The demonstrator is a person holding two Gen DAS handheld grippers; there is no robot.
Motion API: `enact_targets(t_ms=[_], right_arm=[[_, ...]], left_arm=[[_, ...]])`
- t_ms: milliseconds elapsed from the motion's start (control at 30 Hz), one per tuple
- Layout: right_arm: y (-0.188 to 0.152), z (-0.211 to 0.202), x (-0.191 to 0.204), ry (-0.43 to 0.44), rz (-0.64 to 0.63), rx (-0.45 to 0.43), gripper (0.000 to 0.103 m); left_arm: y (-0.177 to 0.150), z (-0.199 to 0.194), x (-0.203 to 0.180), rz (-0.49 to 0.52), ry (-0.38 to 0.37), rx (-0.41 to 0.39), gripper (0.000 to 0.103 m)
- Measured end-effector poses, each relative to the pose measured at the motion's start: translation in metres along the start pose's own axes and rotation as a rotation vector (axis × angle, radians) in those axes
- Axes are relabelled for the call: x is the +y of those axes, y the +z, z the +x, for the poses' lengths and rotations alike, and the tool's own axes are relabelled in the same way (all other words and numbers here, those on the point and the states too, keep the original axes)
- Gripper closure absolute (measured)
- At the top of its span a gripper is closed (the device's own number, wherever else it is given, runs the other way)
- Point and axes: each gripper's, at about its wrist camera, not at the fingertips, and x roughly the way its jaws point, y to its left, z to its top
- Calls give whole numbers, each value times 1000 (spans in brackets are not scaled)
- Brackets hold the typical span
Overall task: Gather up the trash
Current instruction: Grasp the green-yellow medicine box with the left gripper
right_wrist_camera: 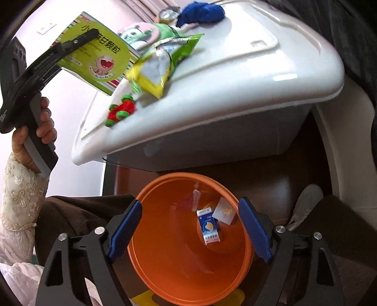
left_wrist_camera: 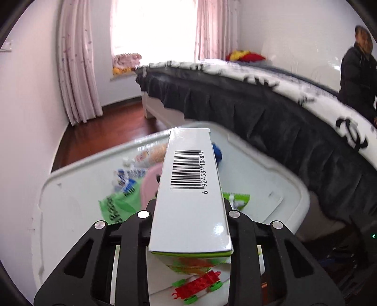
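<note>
My left gripper is shut on a green and white medicine box with a barcode, held above the white bin lid. In the right wrist view the same box shows in the left gripper, lifted off the lid. My right gripper is open and empty over an orange bucket. A small blue and white carton and a white scrap lie inside it. A green and yellow snack wrapper lies on the lid.
On the lid are a red and green toy brick car, a pink panda disc, a blue cloth and several wrappers. A bed with a dark skirt runs along the right. A person stands at far right.
</note>
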Motion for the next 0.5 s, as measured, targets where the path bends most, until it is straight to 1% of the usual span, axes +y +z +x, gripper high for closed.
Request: enact_targets(t_ms=[33,100,167,233,300,333,367,433,500], right_arm=[[3,-6,3,1,-14,-12,20],[10,-15,8,3,-30,-32,20],[24,-28,15,13,-34,-66,20],[41,-39,21,42,-4,-93,20],[59,-45,27,84,36,-113,20],[70,-46,33,97,46,-124,20],[80,-44,40,80,46,-125,20],[96,-35,52,54,62,-111,20],[107,-21,61,62,120,-80,20]], left_arm=[[4,-11,2,-15,6,-23,76],[7,-22,2,-6,26,-44,76],[9,-43,3,-6,41,-80,76],[7,-61,6,-17,51,-106,76],[1,-82,14,-57,46,-123,76],[-1,-88,17,-68,57,-127,76],[-7,-96,20,-78,80,-134,76],[-17,-109,26,-91,100,-132,76],[-27,-120,32,-95,138,-135,75]])
